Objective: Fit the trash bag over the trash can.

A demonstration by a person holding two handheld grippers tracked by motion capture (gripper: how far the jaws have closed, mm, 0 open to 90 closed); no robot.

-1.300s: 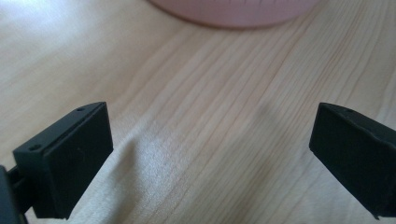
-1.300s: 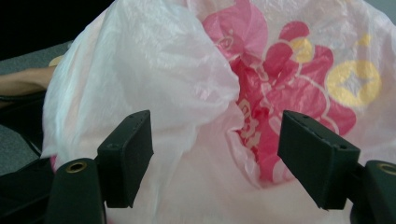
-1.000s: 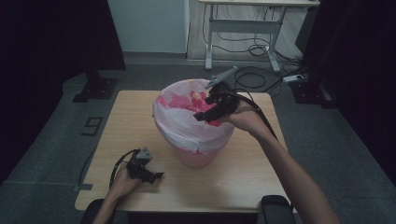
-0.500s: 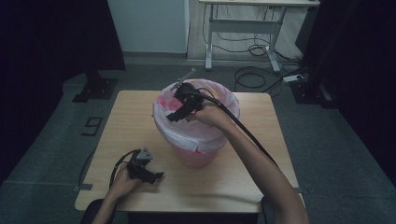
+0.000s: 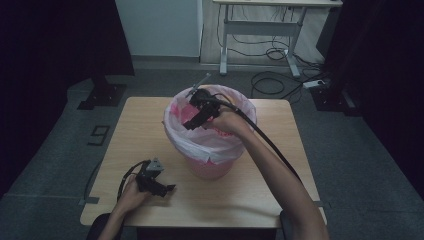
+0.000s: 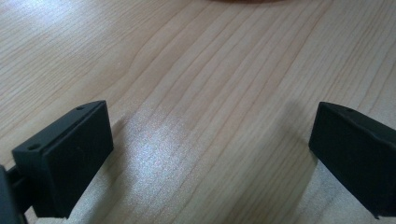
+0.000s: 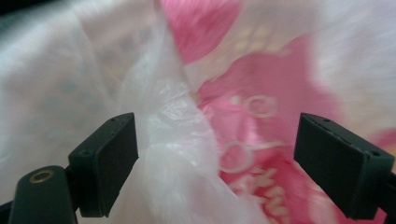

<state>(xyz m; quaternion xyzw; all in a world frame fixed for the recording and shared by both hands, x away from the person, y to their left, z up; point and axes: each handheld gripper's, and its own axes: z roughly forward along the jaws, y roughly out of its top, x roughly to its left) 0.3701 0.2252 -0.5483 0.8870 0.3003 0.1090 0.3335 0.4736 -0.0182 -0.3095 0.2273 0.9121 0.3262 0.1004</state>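
Observation:
A pink bin (image 5: 212, 162) lined with a white and pink plastic bag (image 5: 181, 136) stands in the middle of the wooden table (image 5: 145, 120). My right gripper (image 5: 189, 124) hangs inside the bin's mouth near its left rim, tilted down. Its jaws have just been opening and stand wide in the right gripper view (image 7: 217, 163). A crumpled white fold of the bag (image 7: 170, 126) lies between them, close to the left pad, and is not pinched. My left gripper (image 5: 169, 189) rests on the table at the front left, open (image 6: 210, 158) over bare wood.
A white desk frame (image 5: 260, 35) stands behind the table, with cables (image 5: 270, 80) on the floor under it. A black stand base (image 5: 102, 92) sits on the floor at the left. Dark curtains hang on both sides.
My right hand has moved left across the bin's mouth, from its right rear rim to its left side, and dropped a little. The left gripper has stayed put.

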